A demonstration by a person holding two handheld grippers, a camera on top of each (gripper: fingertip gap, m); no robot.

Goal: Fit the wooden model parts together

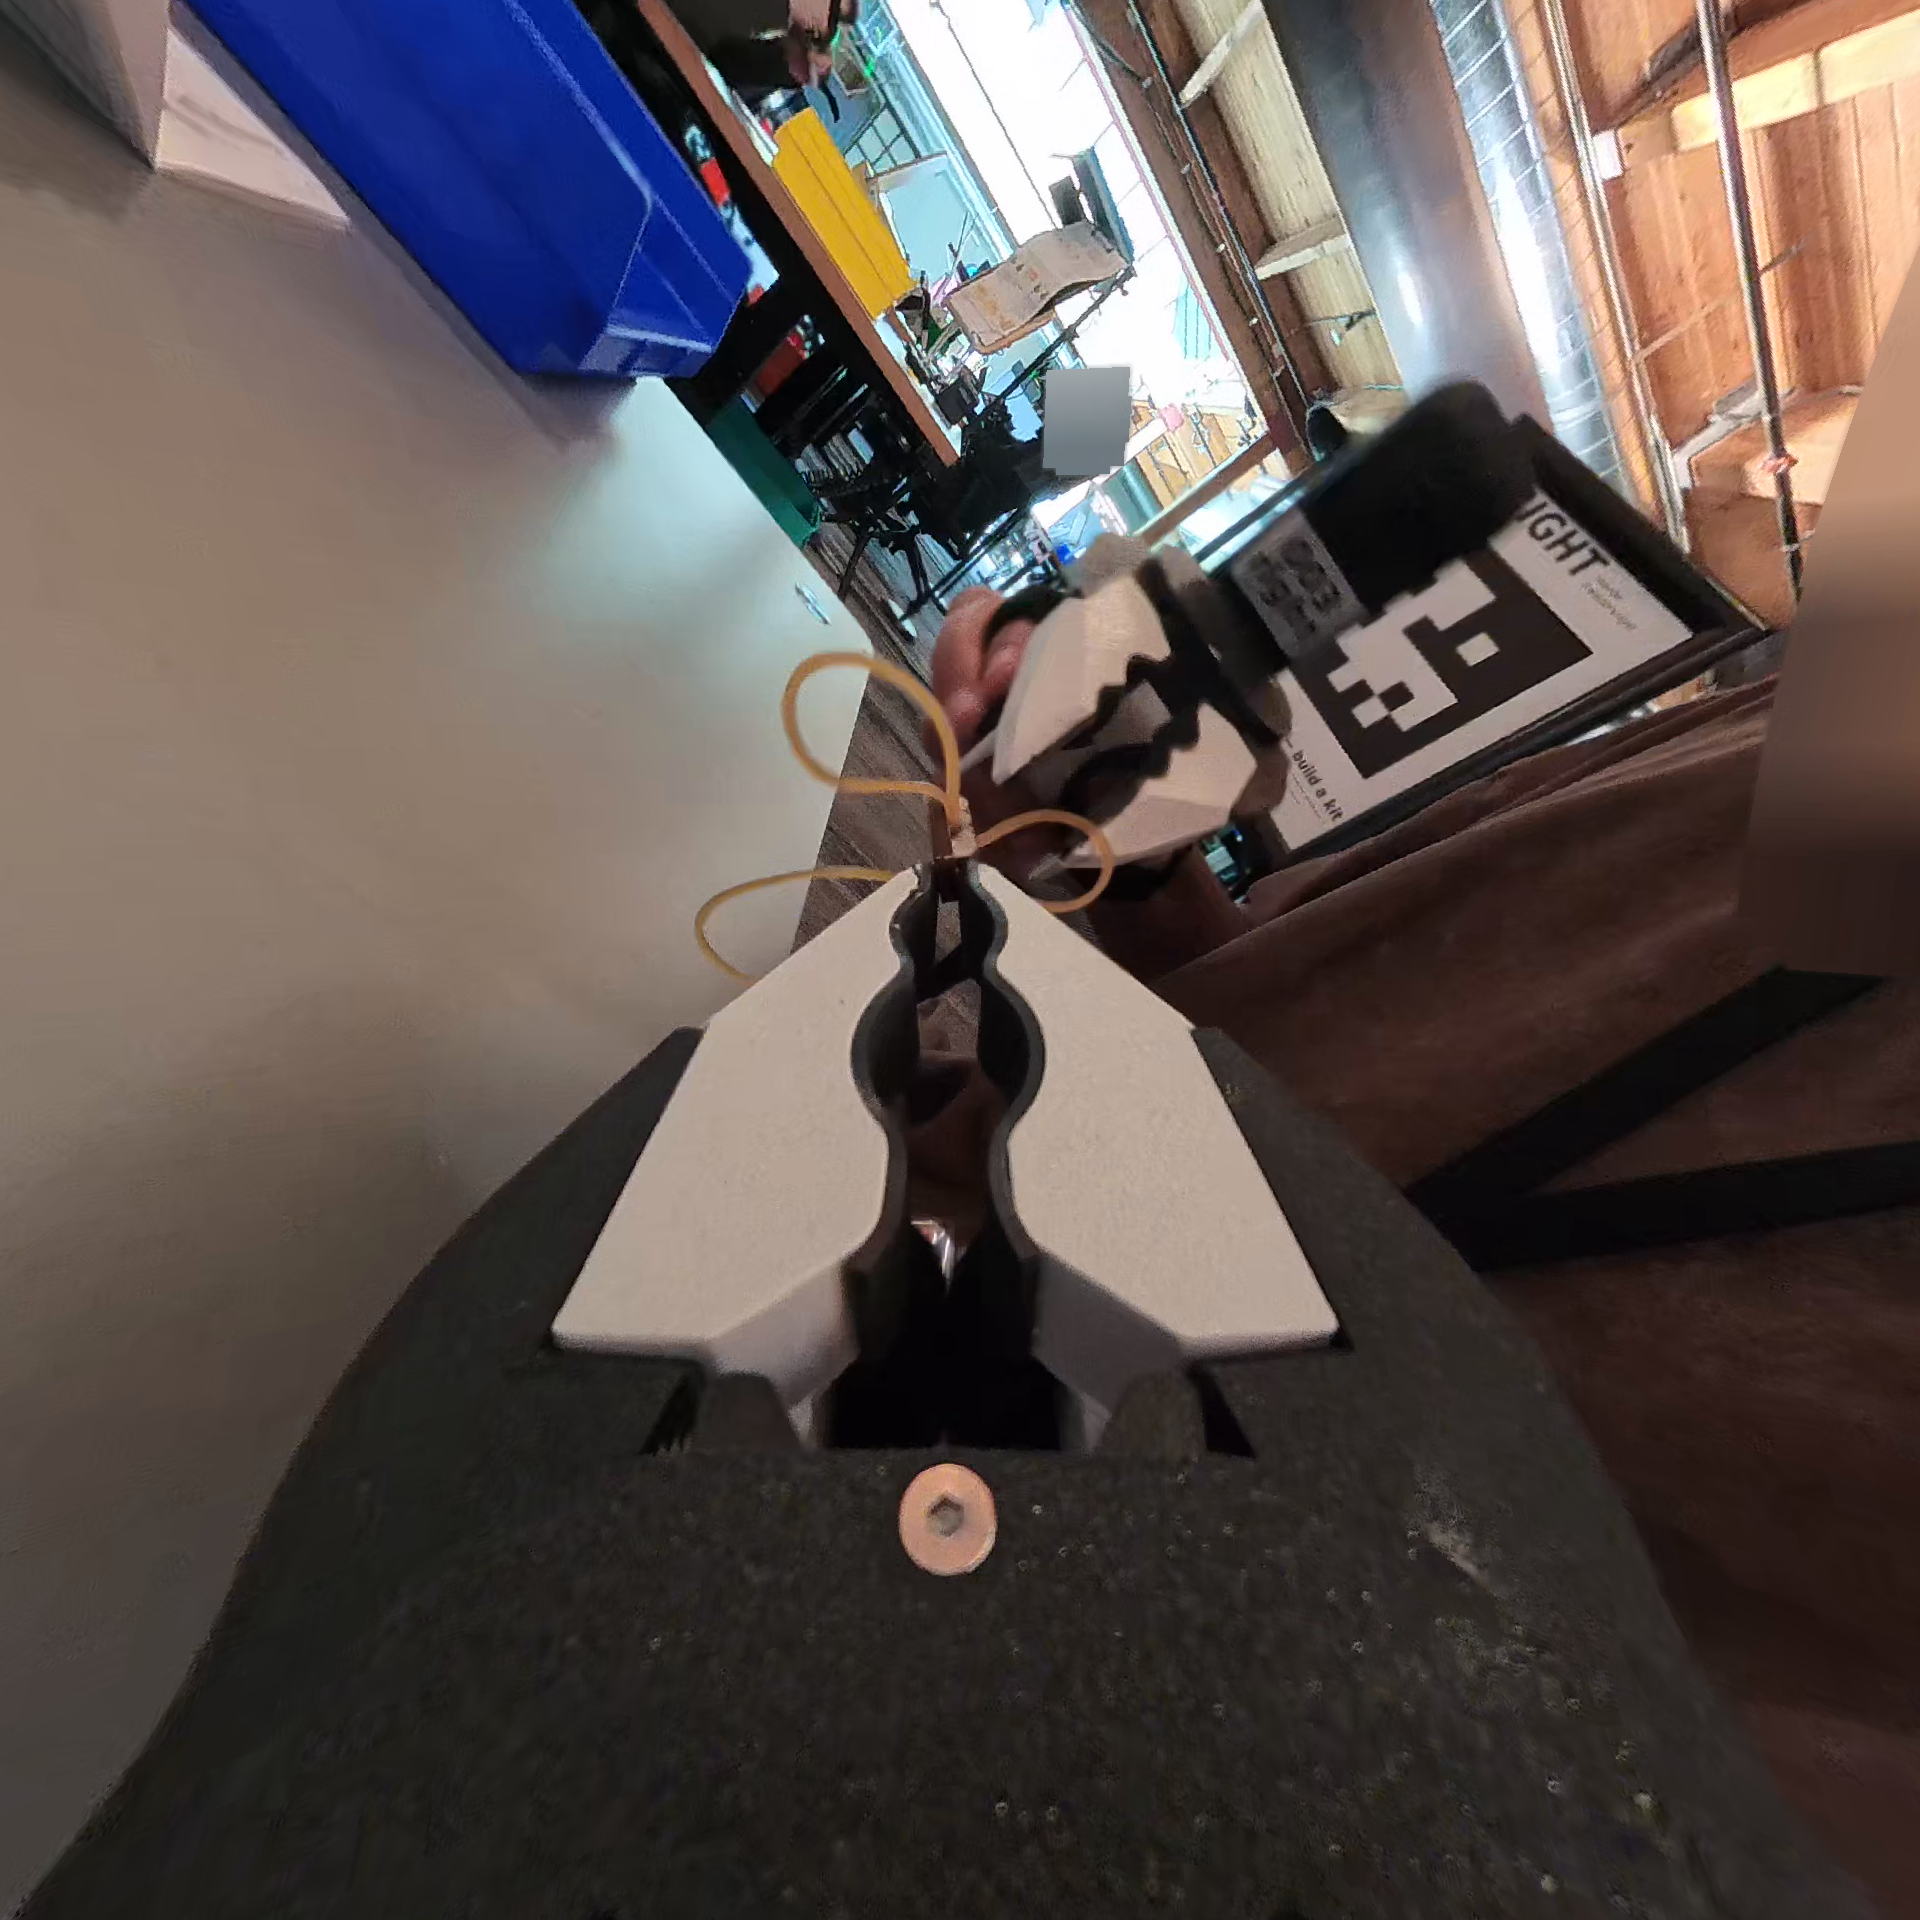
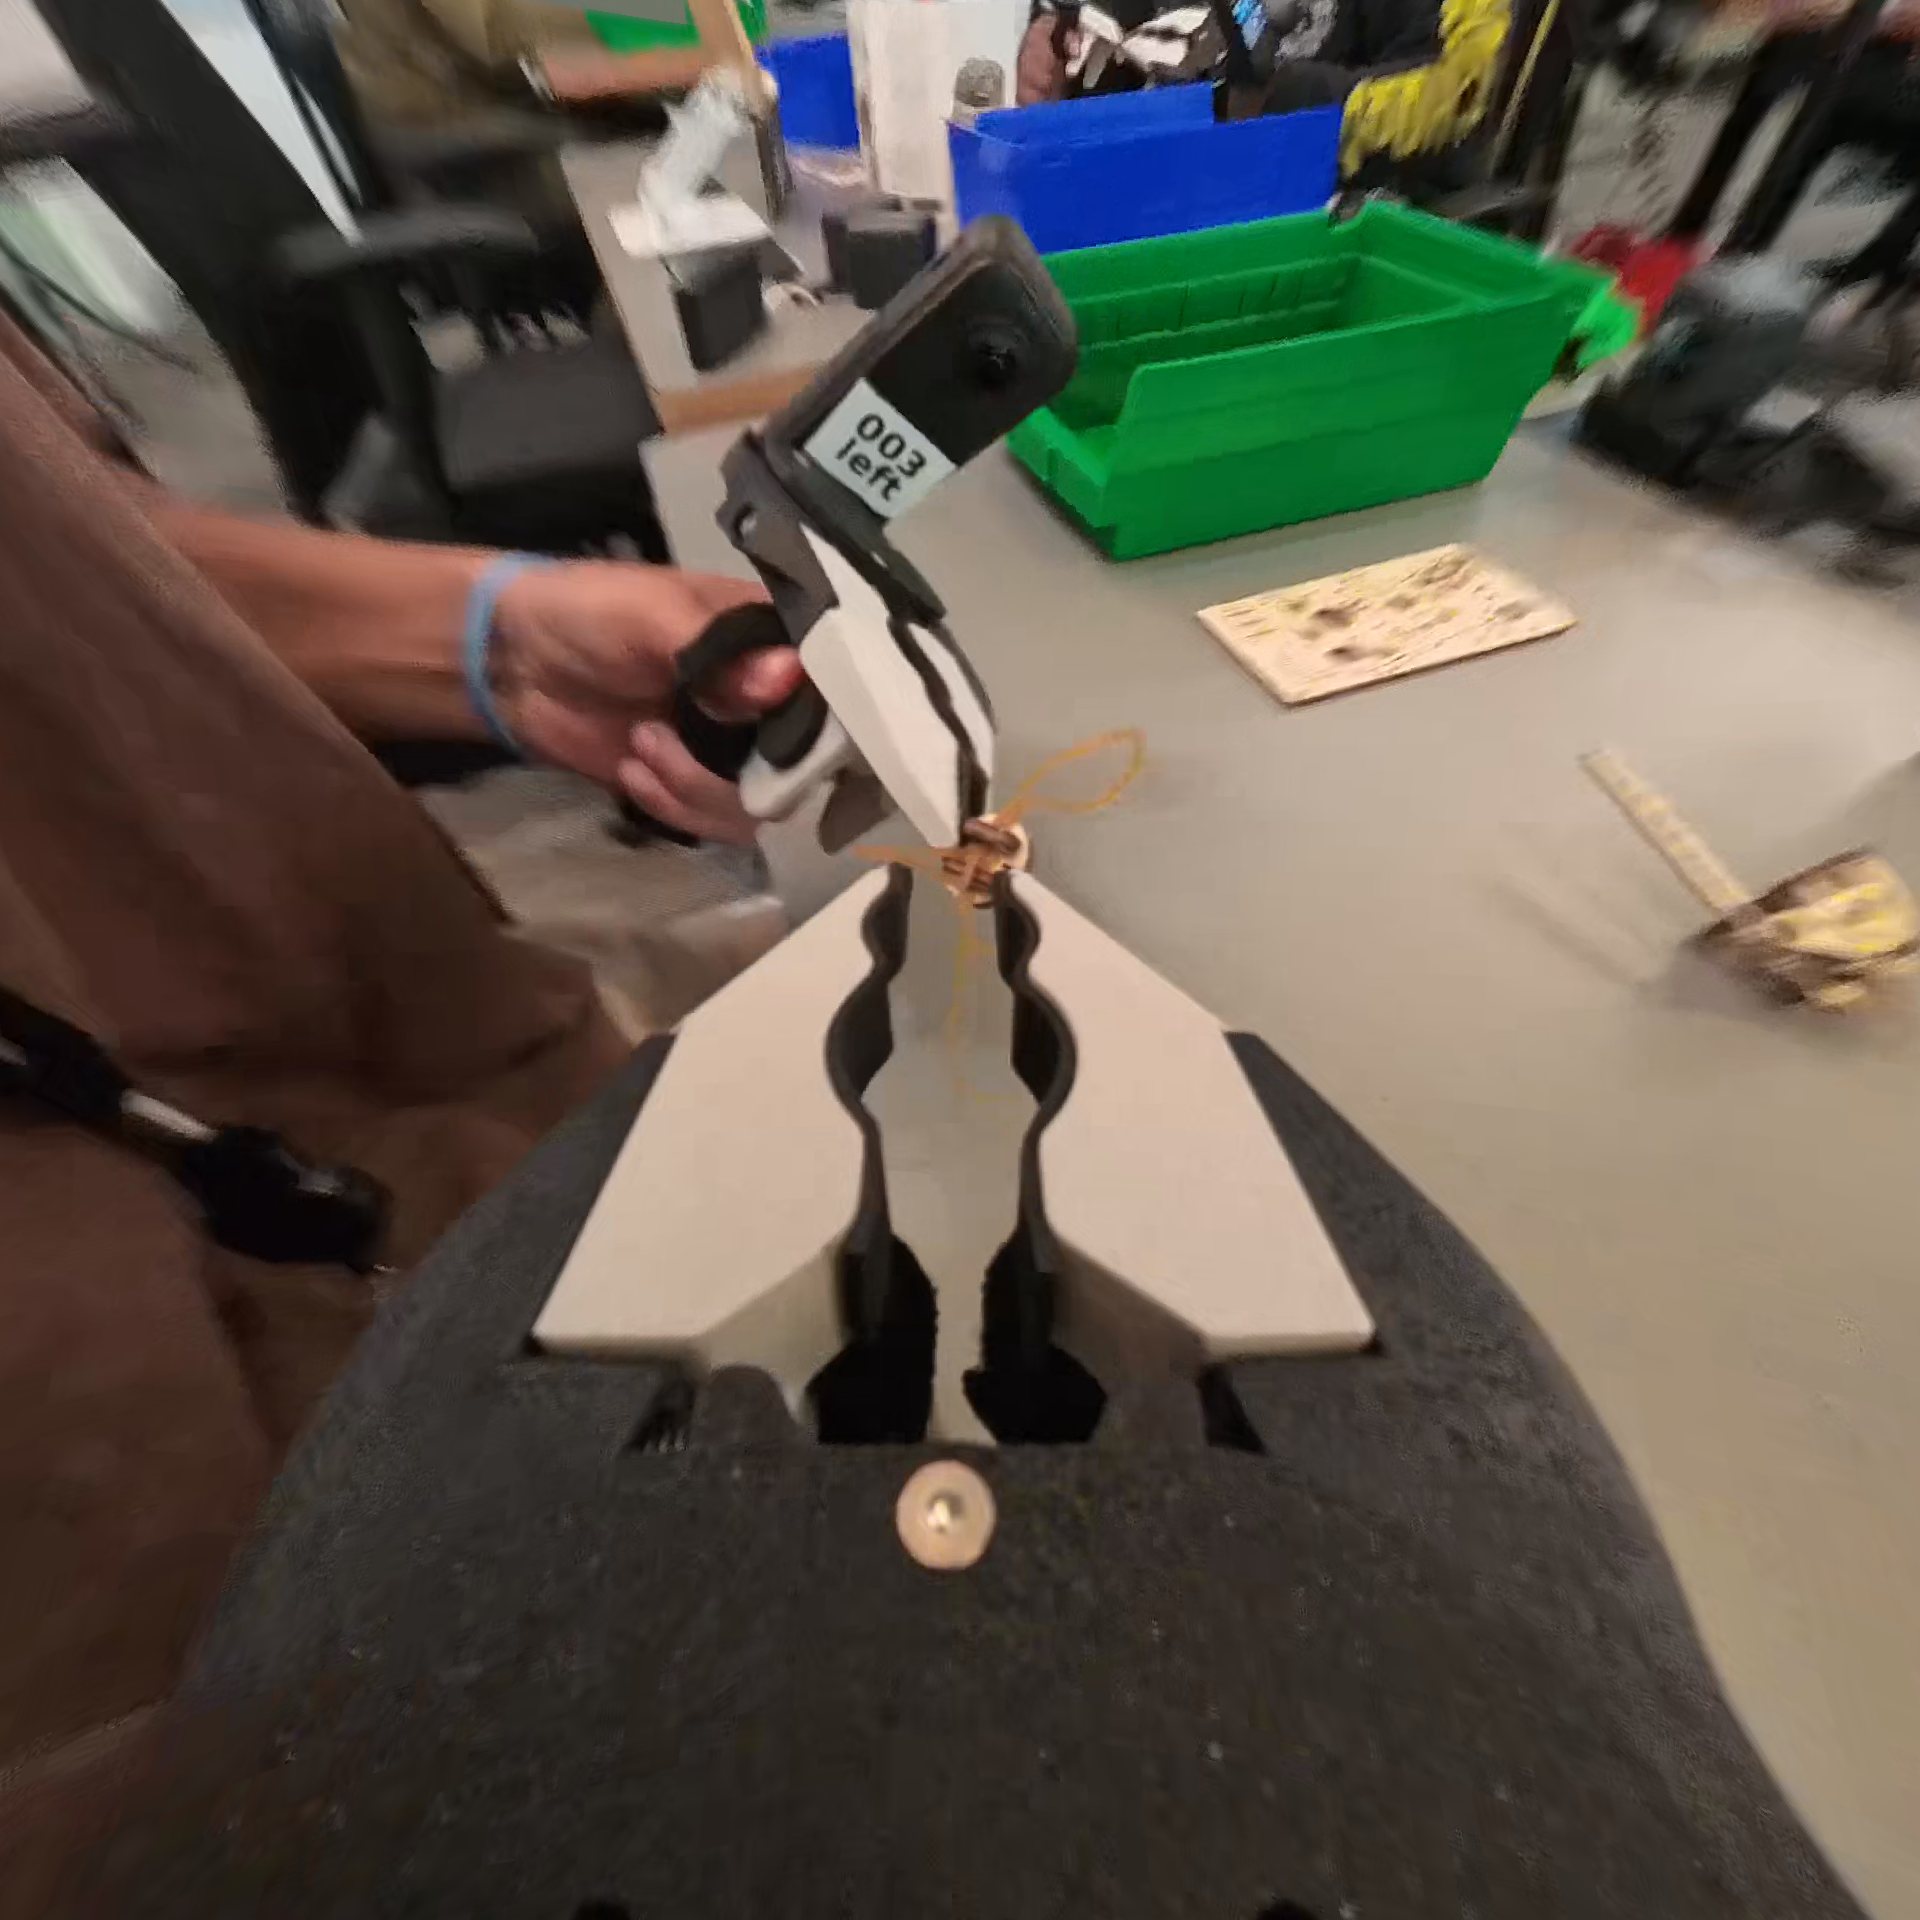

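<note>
My left gripper point(image 1: 951, 878) is shut on a small wooden part point(image 1: 958, 844) wound with a yellow rubber band point(image 1: 831, 727) that sticks out in loops. In the right wrist view the same part point(image 2: 987, 852) is pinched at the tip of the left gripper point(image 2: 961, 831), held above the table. My right gripper point(image 2: 951, 888) is open, its tips on either side of and just below the part, and a strand of the band hangs down through the gap. In the left wrist view the right gripper point(image 1: 1023, 821) sits just beyond the part.
On the grey table point(image 2: 1403, 1091) lie a flat wooden parts sheet point(image 2: 1387, 623), a partly built wooden model point(image 2: 1808, 935) with a long strip, a green bin point(image 2: 1299, 384) and a blue bin point(image 2: 1143, 156). A person's hand point(image 2: 623, 675) and brown clothing fill the left.
</note>
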